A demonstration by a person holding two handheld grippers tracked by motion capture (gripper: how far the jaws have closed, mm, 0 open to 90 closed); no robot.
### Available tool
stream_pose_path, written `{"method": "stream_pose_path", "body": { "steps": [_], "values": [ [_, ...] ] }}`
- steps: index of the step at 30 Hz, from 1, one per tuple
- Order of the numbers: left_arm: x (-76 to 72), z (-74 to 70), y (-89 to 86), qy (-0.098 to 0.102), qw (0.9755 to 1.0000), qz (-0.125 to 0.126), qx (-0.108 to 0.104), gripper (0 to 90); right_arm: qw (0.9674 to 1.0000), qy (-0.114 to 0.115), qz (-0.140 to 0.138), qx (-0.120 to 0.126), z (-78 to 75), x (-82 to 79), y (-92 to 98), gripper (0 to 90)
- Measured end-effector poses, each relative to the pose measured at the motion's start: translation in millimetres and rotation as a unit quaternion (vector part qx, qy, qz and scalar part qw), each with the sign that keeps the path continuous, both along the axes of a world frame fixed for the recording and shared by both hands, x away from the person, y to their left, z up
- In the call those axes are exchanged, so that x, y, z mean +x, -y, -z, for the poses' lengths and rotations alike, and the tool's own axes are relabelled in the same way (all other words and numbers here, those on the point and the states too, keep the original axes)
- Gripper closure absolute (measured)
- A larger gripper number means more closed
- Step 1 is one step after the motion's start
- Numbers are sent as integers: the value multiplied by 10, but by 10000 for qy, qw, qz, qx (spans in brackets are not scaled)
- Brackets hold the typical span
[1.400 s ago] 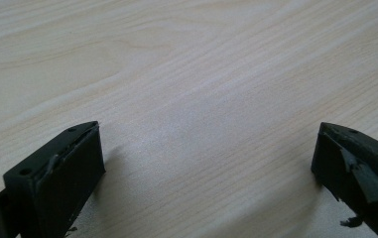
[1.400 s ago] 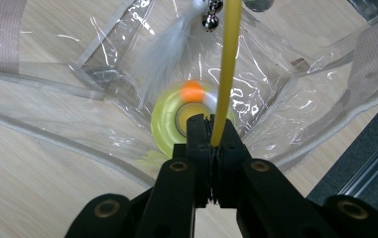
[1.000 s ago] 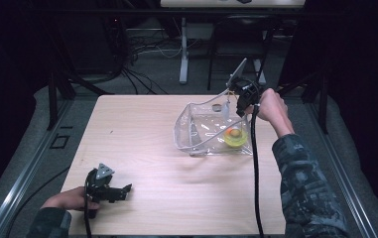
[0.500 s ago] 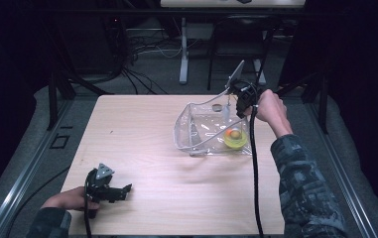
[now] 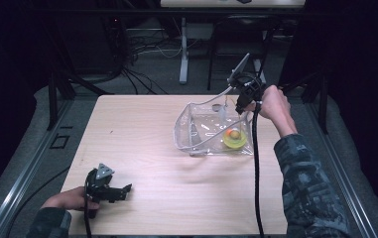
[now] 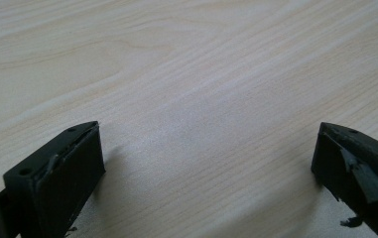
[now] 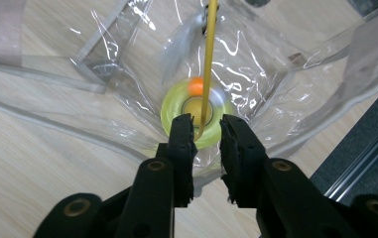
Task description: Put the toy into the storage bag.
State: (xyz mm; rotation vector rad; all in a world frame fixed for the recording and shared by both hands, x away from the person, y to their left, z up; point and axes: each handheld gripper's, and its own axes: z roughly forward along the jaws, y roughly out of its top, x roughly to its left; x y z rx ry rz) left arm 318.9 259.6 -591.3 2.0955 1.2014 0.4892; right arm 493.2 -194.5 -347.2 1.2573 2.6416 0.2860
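Observation:
A clear plastic bag [image 5: 196, 130] lies open on the right half of the wooden table. Inside it rests a yellow-green ring [image 5: 234, 141] with a small orange ball [image 7: 195, 86] at its rim. My right gripper [image 5: 237, 109] hangs over the bag's far right rim and points down into it. Its jaws have just been opening and stand a little apart. A thin yellow stick [image 7: 208, 59] runs down between the tips of the right gripper [image 7: 207, 121], and the pads are not pressing on it. My left gripper [image 5: 126, 189] rests open at the table's near left, with bare wood between its jaws [image 6: 209, 139].
The bag's wall [image 7: 102, 69] and its grey strap [image 7: 3, 29] spread around the ring. The table's right edge and a dark metal rail [image 7: 355, 163] lie close beside the bag. Bare tabletop [image 5: 142, 139] lies between the two grippers. Cables and stands sit behind the table.
The right hand has barely shifted above the bag. The left hand and its gripper have stayed put.

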Motion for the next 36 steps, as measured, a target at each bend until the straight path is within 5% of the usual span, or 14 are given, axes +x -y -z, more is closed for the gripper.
{"method": "stream_pose_path", "body": {
  "steps": [7, 20, 36],
  "values": [
    [0, 0, 0, 0, 10000, -1, -1, 0, 9992, 272, 9, 296, -227, -117, 69, 586],
    [0, 0, 0, 1, 10000, -1, 0, 0, 9971, 602, -13, 463, -400, -393, 185, 264],
    [0, 0, 0, -2, 10000, 2, 1, 0, 9942, 861, 61, 640, -295, -758, 426, 70]
  ]
}}
